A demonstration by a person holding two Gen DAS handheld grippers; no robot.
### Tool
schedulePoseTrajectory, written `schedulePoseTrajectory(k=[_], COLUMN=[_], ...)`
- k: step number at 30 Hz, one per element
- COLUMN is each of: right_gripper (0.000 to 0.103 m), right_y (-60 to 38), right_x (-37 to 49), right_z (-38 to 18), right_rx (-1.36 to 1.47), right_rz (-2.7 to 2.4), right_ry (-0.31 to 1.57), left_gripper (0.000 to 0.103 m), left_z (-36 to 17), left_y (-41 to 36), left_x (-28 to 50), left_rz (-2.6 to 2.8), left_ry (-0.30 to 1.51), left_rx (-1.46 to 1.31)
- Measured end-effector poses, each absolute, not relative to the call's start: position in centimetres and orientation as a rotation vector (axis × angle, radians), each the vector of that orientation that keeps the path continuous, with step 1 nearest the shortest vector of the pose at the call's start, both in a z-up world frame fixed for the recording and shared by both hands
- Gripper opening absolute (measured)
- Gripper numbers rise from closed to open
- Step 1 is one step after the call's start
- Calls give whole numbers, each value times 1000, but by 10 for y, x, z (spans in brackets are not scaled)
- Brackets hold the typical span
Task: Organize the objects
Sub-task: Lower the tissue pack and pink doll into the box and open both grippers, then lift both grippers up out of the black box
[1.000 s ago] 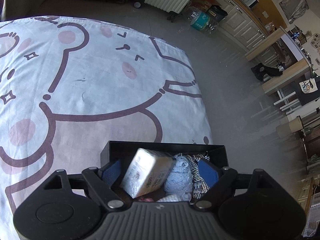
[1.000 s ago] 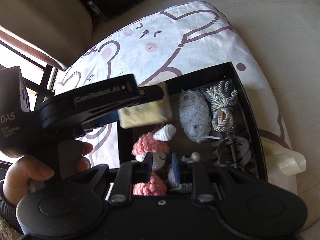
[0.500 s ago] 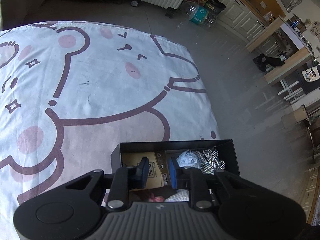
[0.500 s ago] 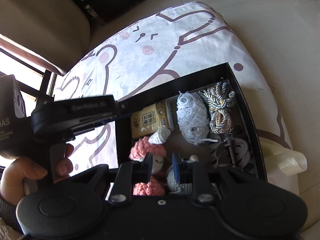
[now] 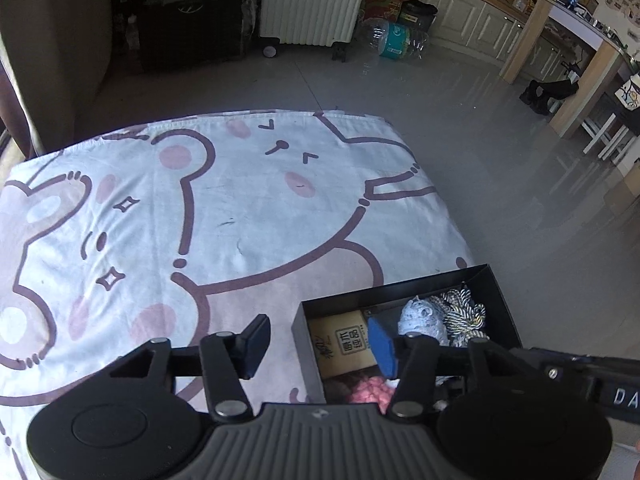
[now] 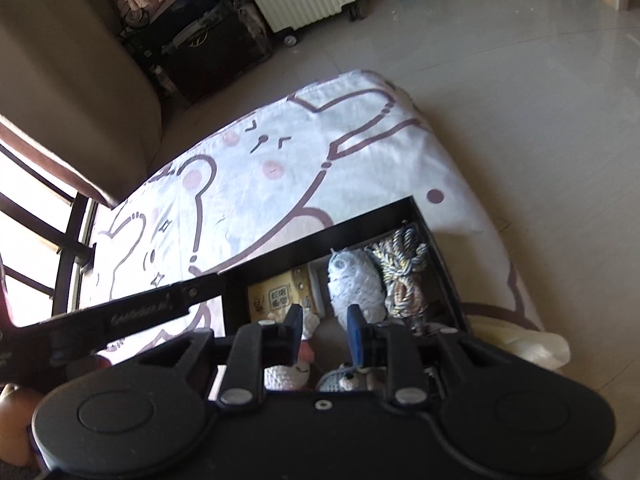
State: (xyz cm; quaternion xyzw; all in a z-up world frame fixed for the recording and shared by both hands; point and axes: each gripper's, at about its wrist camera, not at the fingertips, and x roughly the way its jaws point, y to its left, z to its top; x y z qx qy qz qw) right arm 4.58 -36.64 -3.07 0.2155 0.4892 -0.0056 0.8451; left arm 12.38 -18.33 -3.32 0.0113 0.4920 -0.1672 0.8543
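A black open box (image 5: pixel 298 326) sits at the near right of a cartoon-print sheet (image 5: pixel 240 208). In it lie a tan tissue pack (image 5: pixel 346 342), a pale blue yarn ball (image 5: pixel 422 314), a striped cord bundle (image 5: pixel 464 312) and pink crochet (image 5: pixel 370 388). My left gripper (image 5: pixel 320 344) is open and empty above the box's left wall. My right gripper (image 6: pixel 325 334) is partly open and empty over the box (image 6: pixel 304 246), above the tissue pack (image 6: pixel 276 294), yarn ball (image 6: pixel 354 282), cord bundle (image 6: pixel 404 268) and crochet dolls (image 6: pixel 288 374).
A cream bag (image 6: pixel 516 346) lies by the box's right side. The sheet's edge drops to a tiled floor (image 5: pixel 500 160). A white radiator (image 5: pixel 312 0), dark cases (image 5: pixel 180 12) and kitchen cabinets (image 5: pixel 480 20) stand beyond. A brown sofa arm (image 6: pixel 72 92) is at left.
My left gripper let go of the tissue pack, which now lies flat in the box. It then drew back and left, jaws open again. Both views tilted up toward the room.
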Motion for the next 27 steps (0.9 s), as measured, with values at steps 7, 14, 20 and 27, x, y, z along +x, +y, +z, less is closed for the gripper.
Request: schedulePoseTrajectory(k=[7,14,20,27], right_gripper=[36,55,88,100], right_y=[-354,-349,-344,-340], right_x=[32,8,-10,-28], right_z=[-12,-2,1,1], right_rx=[354,306,252,213], right_rz=[-67,-105,-145,-191], right_ry=[995,984,985,979], left_gripper=[75,85,94,103], left_z=[-14,-1,2,3], left_y=[-165,-153,-141,-129], left_x=[103,78,56,41], left_rz=[-317,-290,-282,-260], left_ry=[1017,983,989,1000], left_rx=[52,96,114,120])
